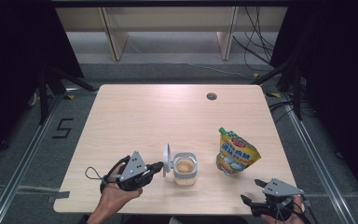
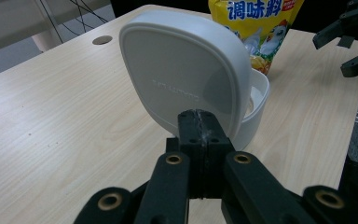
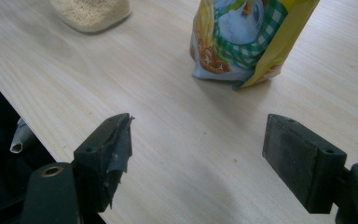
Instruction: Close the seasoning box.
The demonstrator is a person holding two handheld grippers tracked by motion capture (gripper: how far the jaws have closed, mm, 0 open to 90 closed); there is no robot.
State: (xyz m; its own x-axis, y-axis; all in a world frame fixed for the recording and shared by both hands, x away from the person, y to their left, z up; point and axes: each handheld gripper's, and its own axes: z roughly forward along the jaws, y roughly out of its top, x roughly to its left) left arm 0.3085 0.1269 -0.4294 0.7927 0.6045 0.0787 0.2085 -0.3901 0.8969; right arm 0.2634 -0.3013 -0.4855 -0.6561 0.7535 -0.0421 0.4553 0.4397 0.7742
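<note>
Left claw (image 1: 157,166) clamped fully together, tips against raised white lid (image 1: 167,158) of clear jar (image 1: 185,169) standing open near front-middle of surface (image 1: 135,116), yellow seasoning pouch (image 1: 235,153) upright just right of jar, right claw (image 1: 255,190) spread wide and empty, front-right of jar.

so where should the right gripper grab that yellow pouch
Grip the yellow pouch across its narrow upper part, just below the green cap, coming from the near right side where the open right gripper waits. The pouch stands upright and bulges at the base, so the neck looks easier to span.
</note>
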